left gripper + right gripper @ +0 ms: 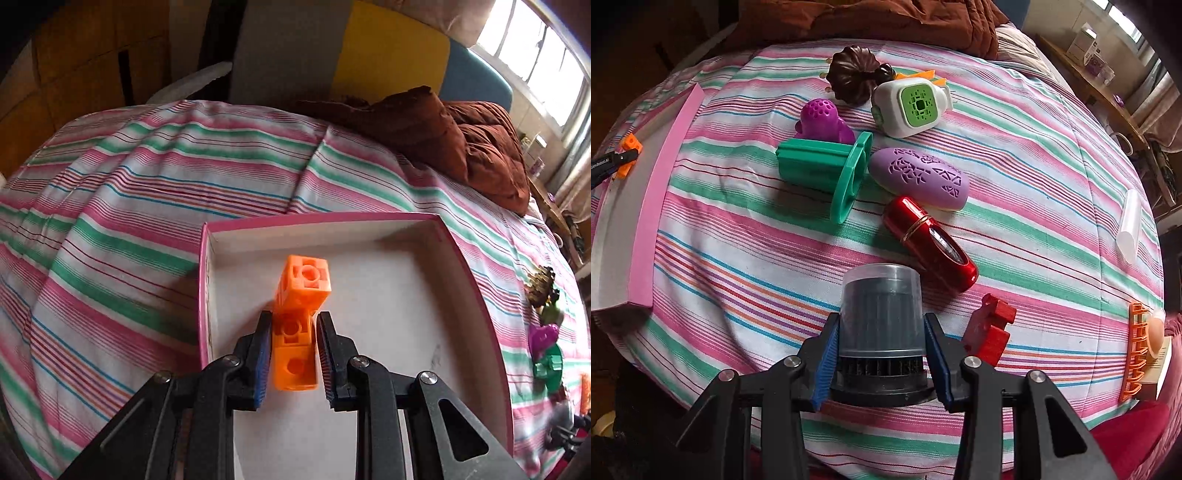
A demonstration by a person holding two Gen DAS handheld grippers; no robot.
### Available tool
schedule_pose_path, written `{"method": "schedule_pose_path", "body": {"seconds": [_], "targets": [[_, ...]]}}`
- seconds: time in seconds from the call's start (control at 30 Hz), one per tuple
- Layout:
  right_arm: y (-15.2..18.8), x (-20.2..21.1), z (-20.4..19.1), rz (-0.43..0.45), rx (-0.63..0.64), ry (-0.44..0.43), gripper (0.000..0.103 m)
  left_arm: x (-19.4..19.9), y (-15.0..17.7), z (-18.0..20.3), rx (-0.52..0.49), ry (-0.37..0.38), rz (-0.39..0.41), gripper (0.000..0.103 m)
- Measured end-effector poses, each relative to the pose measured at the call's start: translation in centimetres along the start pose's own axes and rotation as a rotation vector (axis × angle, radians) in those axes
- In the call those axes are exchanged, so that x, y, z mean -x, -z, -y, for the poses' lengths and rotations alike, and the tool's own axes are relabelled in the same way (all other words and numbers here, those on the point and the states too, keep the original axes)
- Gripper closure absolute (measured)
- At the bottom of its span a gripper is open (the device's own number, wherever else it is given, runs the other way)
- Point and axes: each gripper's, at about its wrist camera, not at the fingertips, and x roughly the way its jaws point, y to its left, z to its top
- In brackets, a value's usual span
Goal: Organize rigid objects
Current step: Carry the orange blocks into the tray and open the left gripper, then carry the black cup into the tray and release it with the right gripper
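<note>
My left gripper [293, 321] is shut on an orange block piece [300, 306], made of joined cubes, over the white floor of a pink-rimmed box [317, 219]. In the right wrist view the box [670, 177] lies at the far left, with the left gripper and orange piece [629, 147] above it. My right gripper [881, 325] is shut on a grey cylindrical filter with a clear cap [881, 317], held just above the striped bedsheet.
On the sheet lie a red metallic cylinder [929, 243], a purple oval case [919, 177], a green spool [827, 170], a purple toy [822, 122], a white-green device [910, 105], a brown ribbed piece [853, 75], a red block [990, 328], a white tube [1128, 225] and an orange rack [1137, 354].
</note>
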Motion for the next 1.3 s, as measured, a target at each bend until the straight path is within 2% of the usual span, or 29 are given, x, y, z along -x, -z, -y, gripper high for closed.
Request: {"method": "schedule_pose_path", "body": {"seconds": [0.1,0.17,0.23,0.37,0.57,0.7,0.87,0.97,1.1,1.3], "targets": [[0.1,0.1,0.1,0.000,0.001,0.001,0.059,-0.1,-0.3,-0.3,0.017,-0.003,0.003,0.079],[0.0,0.1,0.2,0.001,0.002,0.002,0.059,0.1,-0.2,-0.4,0.014,-0.002,0.013,0.075],[-0.2,0.1,0.2,0.003,0.003,0.001,0.059,0.7,0.1,-0.4,0.005,-0.004,0.024,0.063],[0.1,0.1,-0.1,0.008,0.009,0.002,0.059,2.8,1.3,-0.6,-0.001,-0.003,0.062,0.048],[0.1,0.4,-0.2,0.035,0.014,-0.004,0.059,7.2,4.9,0.0,-0.030,0.001,0.127,0.048],[-0.3,0.7,-0.9,0.061,0.018,-0.017,0.059,9.4,7.7,0.7,-0.047,-0.011,0.144,0.041],[0.3,2.6,-2.4,0.115,0.005,-0.115,0.059,11.1,10.0,1.4,-0.041,0.003,0.143,0.040],[0.1,4.5,-4.3,0.170,0.036,-0.177,0.059,11.7,10.8,1.7,-0.046,0.002,0.142,0.040],[-1.1,6.9,-8.9,0.232,0.111,-0.246,0.059,12.4,11.3,1.7,-0.049,-0.009,0.154,0.040],[-4.3,6.7,-16.7,0.238,0.244,-0.344,0.059,13.4,11.7,0.8,-0.030,-0.017,0.175,0.040]]}}
